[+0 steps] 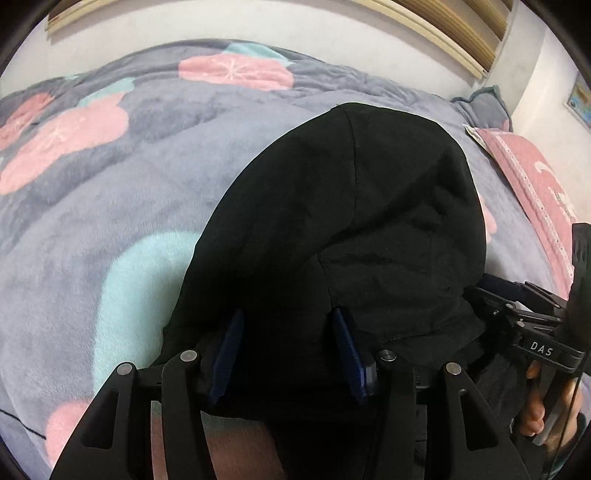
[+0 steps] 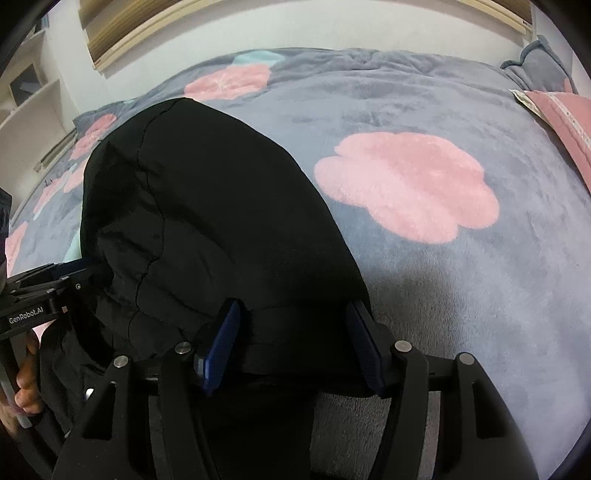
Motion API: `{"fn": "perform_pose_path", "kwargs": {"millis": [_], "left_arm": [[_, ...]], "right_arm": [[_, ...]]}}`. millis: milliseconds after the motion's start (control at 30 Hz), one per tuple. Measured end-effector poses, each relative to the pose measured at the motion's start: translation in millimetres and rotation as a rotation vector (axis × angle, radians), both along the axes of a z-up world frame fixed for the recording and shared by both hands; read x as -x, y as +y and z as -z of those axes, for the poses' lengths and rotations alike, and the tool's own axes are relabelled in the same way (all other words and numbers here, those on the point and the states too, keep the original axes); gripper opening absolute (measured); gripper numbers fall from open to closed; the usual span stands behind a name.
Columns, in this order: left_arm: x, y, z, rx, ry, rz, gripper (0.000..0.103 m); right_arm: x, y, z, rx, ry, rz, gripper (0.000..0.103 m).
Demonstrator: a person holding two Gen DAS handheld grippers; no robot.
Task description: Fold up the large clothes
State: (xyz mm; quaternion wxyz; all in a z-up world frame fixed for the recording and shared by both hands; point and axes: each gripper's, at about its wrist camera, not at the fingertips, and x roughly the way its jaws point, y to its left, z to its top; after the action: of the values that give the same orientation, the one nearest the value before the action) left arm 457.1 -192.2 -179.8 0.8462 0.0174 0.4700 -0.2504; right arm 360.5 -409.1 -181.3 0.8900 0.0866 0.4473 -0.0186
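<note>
A black garment point(image 1: 351, 206) lies folded in a rounded heap on the bed, and in the right wrist view it point(image 2: 207, 206) fills the left half. My left gripper point(image 1: 287, 314) is open over the near edge of the heap. Its blue pads point(image 1: 231, 350) stand apart, with black cloth lying loose between them. My right gripper point(image 2: 294, 304) is open too and straddles the garment's near right corner, its right pad point(image 2: 364, 347) at the cloth's edge. Each view shows the other gripper's frame beside the heap, held by a hand point(image 1: 535, 406).
The bed is covered by a grey plush blanket point(image 1: 110, 221) with pink flower and teal patches point(image 2: 406, 188). A pink pillow point(image 1: 535, 177) lies at the far right. A white wall and a wooden window frame point(image 2: 122, 33) stand behind, with white shelves point(image 2: 29, 99) at the left.
</note>
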Motion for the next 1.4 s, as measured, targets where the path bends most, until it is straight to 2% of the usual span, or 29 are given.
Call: {"fn": "perform_pose_path", "kwargs": {"millis": [100,167,233,333,367,467,533,700,767,833,867,900,933,967,1033,1067,1100,1267,1400], "left_arm": [[0.8,-4.1,0.1,-0.016,-0.020,0.033,0.063],[3.1,-4.8,-8.8,-0.038,-0.020,0.055,0.063],[5.8,0.0,-21.1,-0.021,-0.030,0.073,0.063],[7.9,20.6,-51.6,0.071,-0.071,0.085,0.064],[2.0,31.0,-64.7,0.127,-0.076,0.069,0.064],[-24.4,50.1,-81.1,0.250,-0.051,0.016,0.072],[-43.5,54.8,-76.3,0.277,-0.006,-0.002,0.074],[-85.7,34.4,-22.6,0.313,0.234,0.015,0.074],[-88.4,25.9,-4.5,0.324,0.276,0.030,0.074],[-86.6,22.2,3.2,0.329,0.273,0.035,0.073],[-86.3,19.8,4.3,0.328,0.267,0.039,0.073],[-85.7,18.4,4.4,0.327,0.263,0.038,0.069],[-85.1,17.4,2.9,0.319,0.254,0.037,0.061],[-82.2,14.6,-0.2,0.304,0.235,0.041,0.044],[-68.5,12.7,-15.7,0.278,0.167,0.065,0.026],[-59.5,16.5,-25.8,0.270,0.130,0.080,0.025],[-48.9,19.9,-38.2,0.273,0.091,0.094,0.024],[12.5,50.3,-111.8,0.347,-0.064,0.182,0.023],[79.3,65.8,-171.5,0.332,-0.188,0.275,0.023]], "right_arm": [[1.6,-3.9,-1.1,-0.026,-0.005,-0.002,0.065],[4.6,-4.5,-5.6,-0.016,0.012,-0.004,0.065],[8.4,-4.5,-16.0,0.006,0.022,-0.017,0.065],[15.0,-10.1,-36.2,-0.011,-0.010,-0.044,0.067],[14.8,-14.9,-43.2,-0.032,-0.024,-0.048,0.068],[3.0,-30.5,-53.7,-0.103,-0.046,-0.040,0.072],[-12.0,-41.5,-52.6,-0.136,-0.044,-0.025,0.076],[-49.0,-57.4,-31.5,-0.221,0.015,-0.040,0.077],[-60.2,-57.0,-18.2,-0.261,0.053,-0.066,0.077],[-72.1,-56.8,-3.0,-0.336,0.103,-0.092,0.079],[-77.3,-57.0,-0.5,-0.339,0.106,-0.092,0.080],[-79.1,-55.2,0.1,-0.330,0.100,-0.096,0.075],[-78.9,-49.6,-3.4,-0.309,0.082,-0.117,0.065],[-75.1,-43.6,-5.6,-0.299,0.074,-0.134,0.053],[-66.6,-30.5,-19.5,-0.214,0.037,-0.147,0.037],[-60.6,-26.7,-28.4,-0.194,0.013,-0.146,0.028],[-51.9,-23.4,-40.0,-0.181,-0.020,-0.143,0.025],[5.0,-6.0,-114.8,-0.102,-0.166,-0.182,0.022],[57.6,16.7,-165.6,-0.045,-0.249,-0.222,0.022]]}}
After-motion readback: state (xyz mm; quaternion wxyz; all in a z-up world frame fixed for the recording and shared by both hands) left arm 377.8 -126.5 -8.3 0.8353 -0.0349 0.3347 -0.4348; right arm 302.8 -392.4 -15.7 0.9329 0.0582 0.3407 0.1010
